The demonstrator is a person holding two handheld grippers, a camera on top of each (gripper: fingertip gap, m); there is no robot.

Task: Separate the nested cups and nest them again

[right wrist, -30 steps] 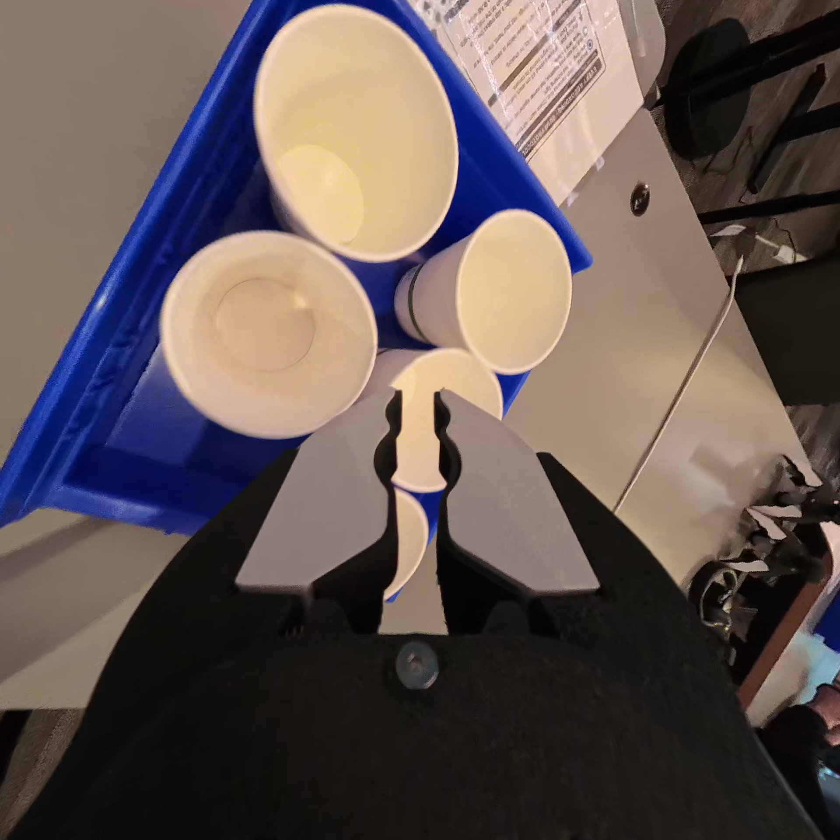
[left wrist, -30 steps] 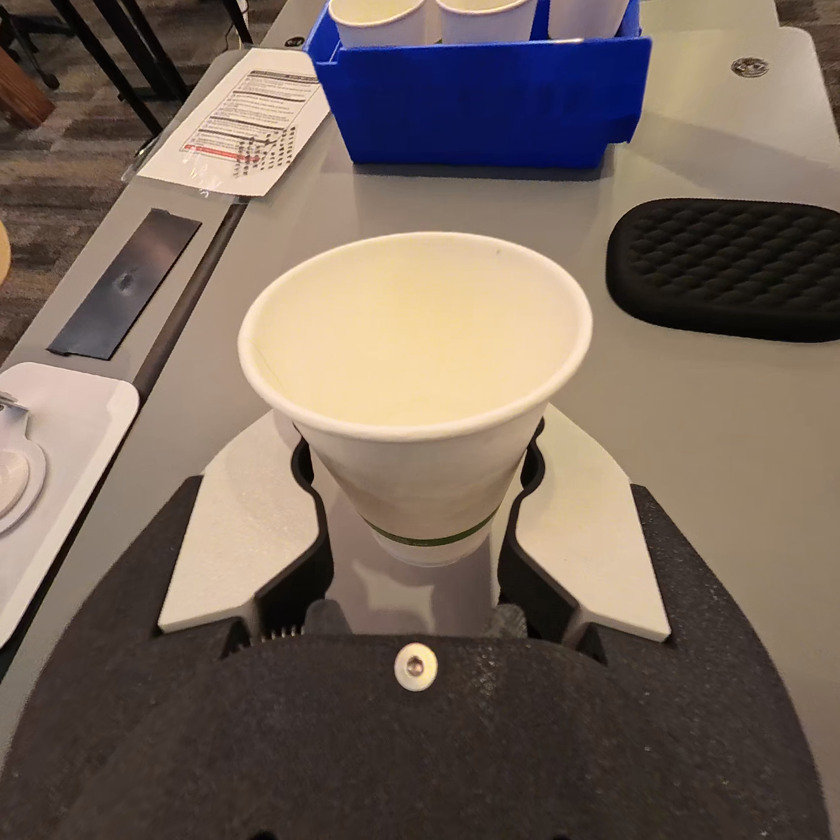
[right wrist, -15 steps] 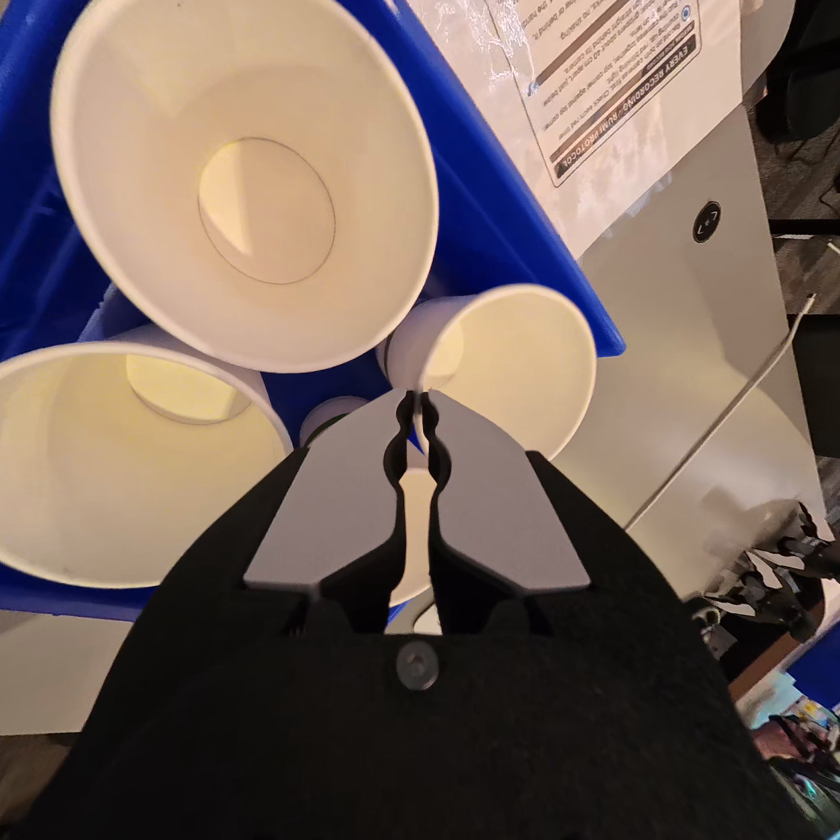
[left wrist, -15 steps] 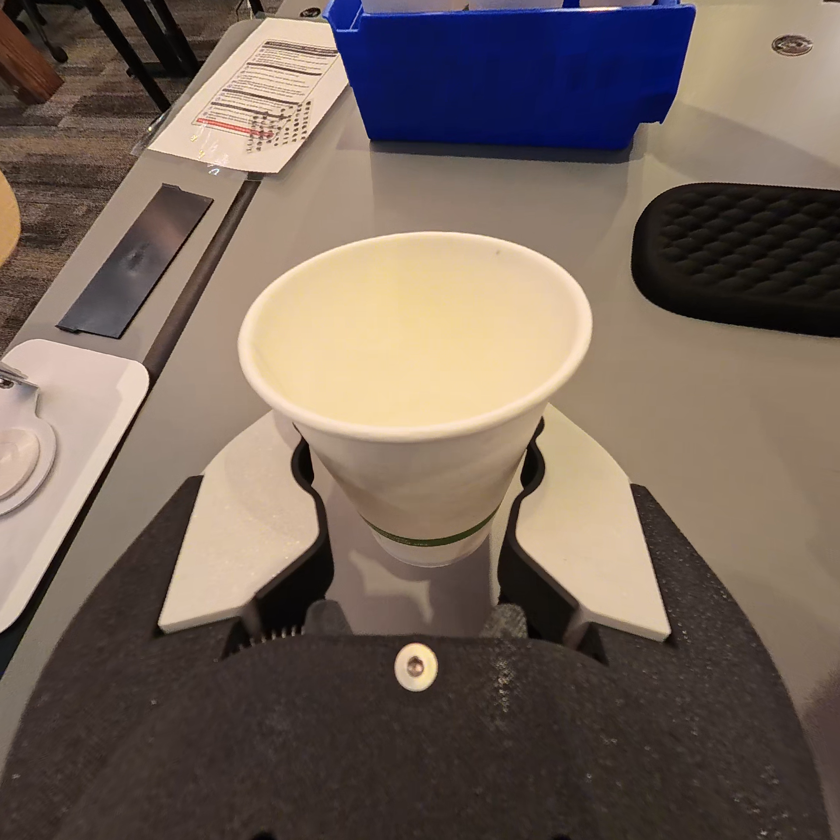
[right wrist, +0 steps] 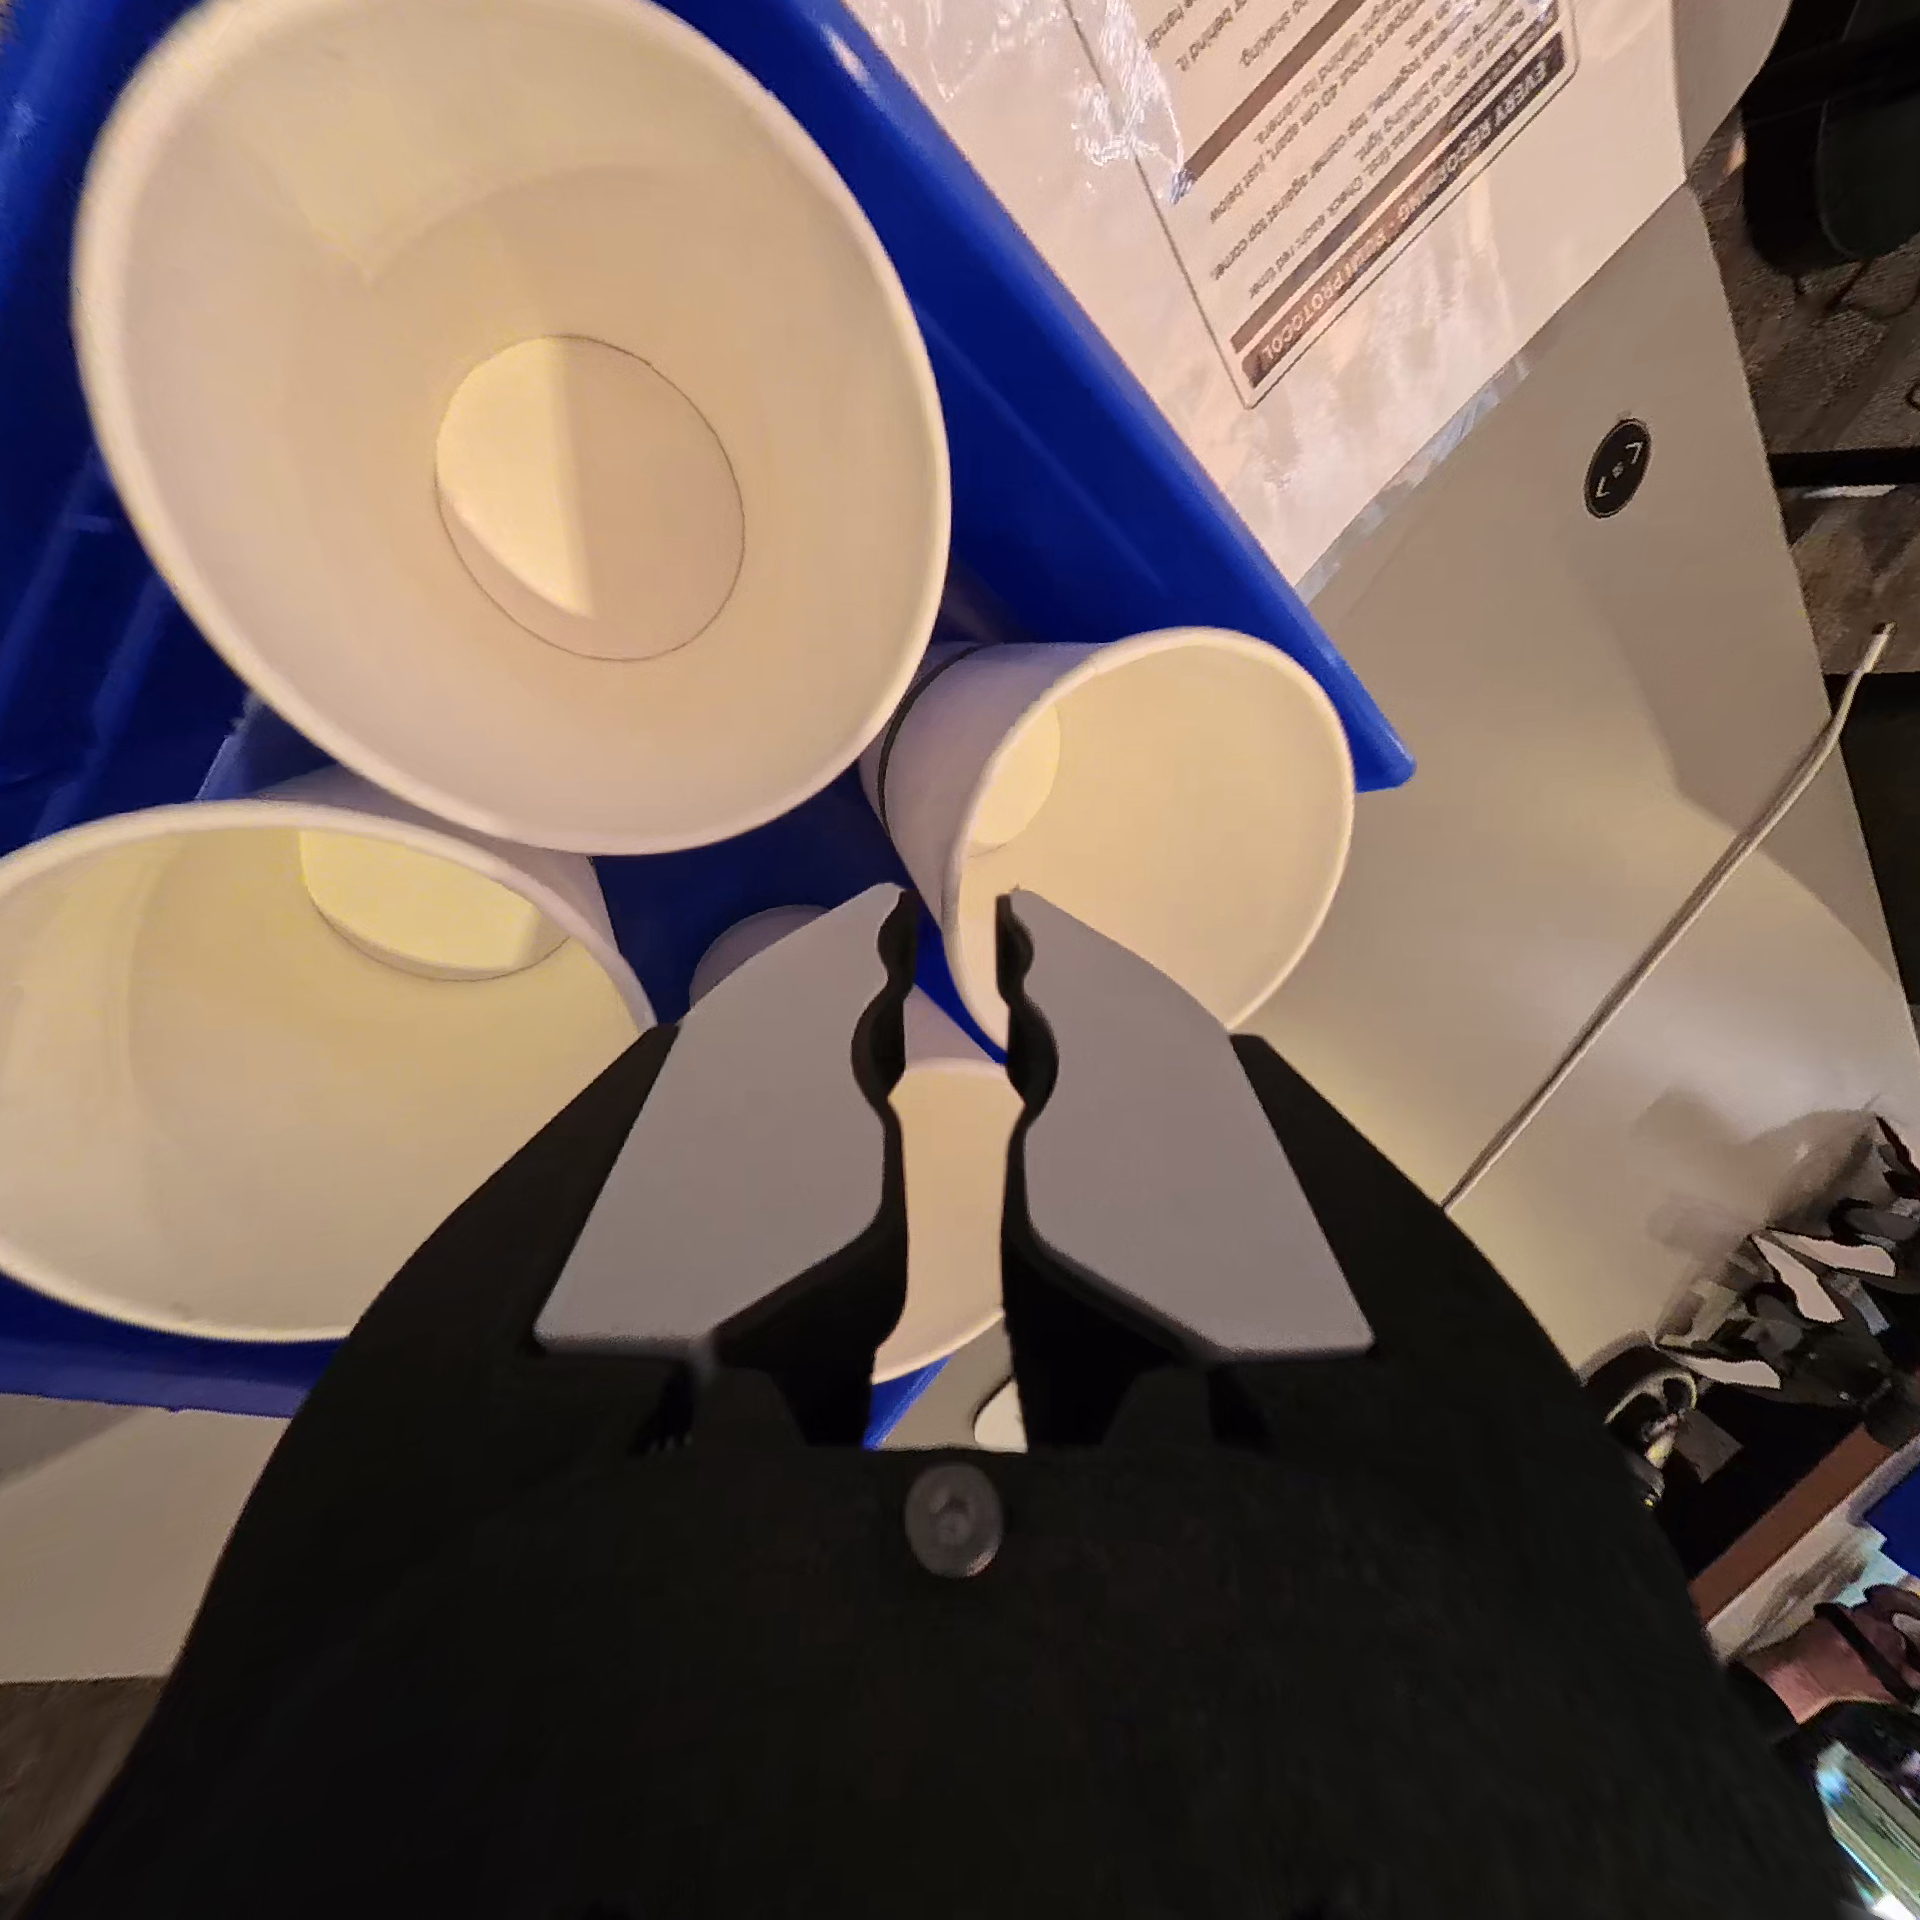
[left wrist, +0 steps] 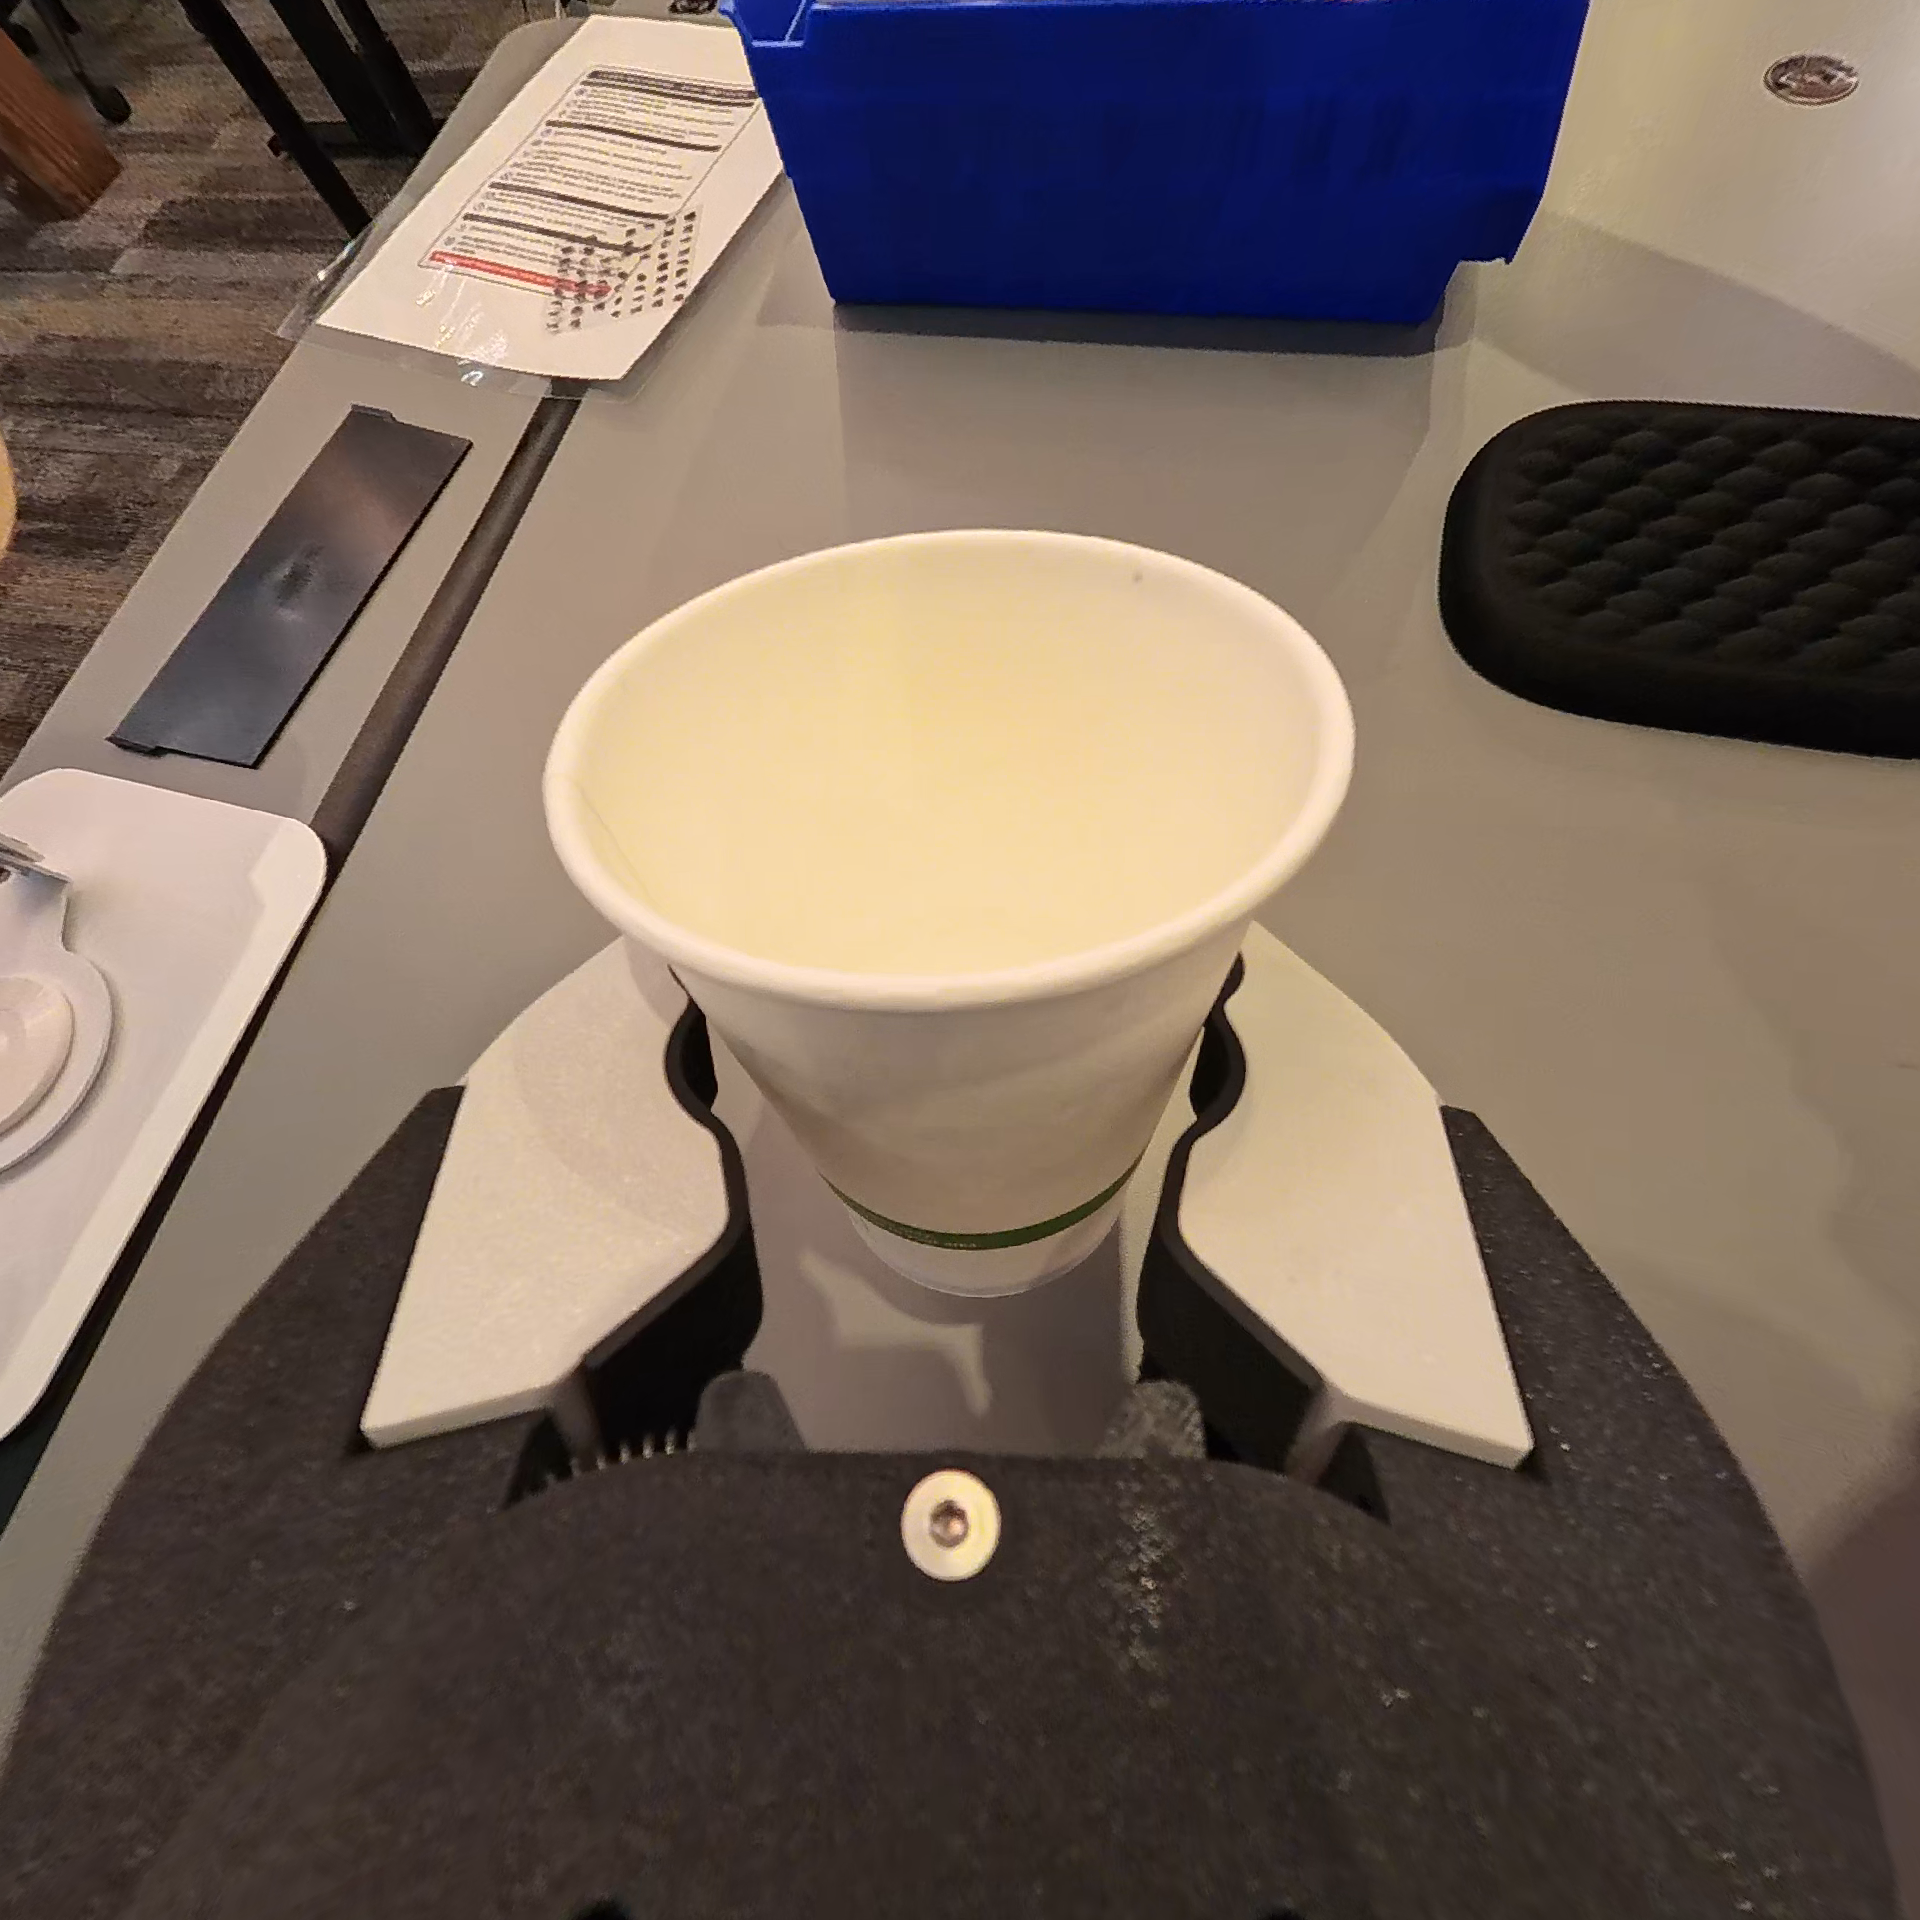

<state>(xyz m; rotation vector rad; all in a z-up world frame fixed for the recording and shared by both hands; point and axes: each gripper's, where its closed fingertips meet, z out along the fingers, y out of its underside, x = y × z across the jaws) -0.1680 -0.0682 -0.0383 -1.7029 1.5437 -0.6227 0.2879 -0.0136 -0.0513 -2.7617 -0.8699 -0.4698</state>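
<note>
- On the grey table (left wrist: pixel 1039 499), one white paper cup (left wrist: pixel 956 935) with a green band near its base is sitting upright between the fingers of the left gripper (left wrist: pixel 956 1039).
- Left gripper: both fingers are pressing against the cup's lower wall, one on each side; the tongs are holding the cup at a medium spread.
- Behind that cup, one blue bin (left wrist: pixel 1143 156) is standing on the table; its contents are not showing in the left wrist view.
- Around it in that view: one printed sheet (left wrist: pixel 561 197) in a clear sleeve at the far left, one black strip (left wrist: pixel 301 603) nearer, one white tray (left wrist: pixel 187 987) at the left edge, one black textured pad (left wrist: pixel 1704 582) at the right.
- Over the blue bin (right wrist: pixel 1091 436), the right gripper (right wrist: pixel 951 909) is hovering with a narrow gap between its fingers; they are straddling the rim of a small cup (right wrist: pixel 1143 821) but not pinching it.
- Cups counted in the bin: four. Two large cups, one (right wrist: pixel 499 416) upright-facing and one (right wrist: pixel 260 1081) at the lower left; the small cup lying tilted by the bin's edge; one more cup (right wrist: pixel 951 1226) partly hidden behind the fingers.
- Beside the bin, one printed sheet (right wrist: pixel 1299 187) is lying on the table, and one thin cable (right wrist: pixel 1662 914) is running along its far edge.
</note>
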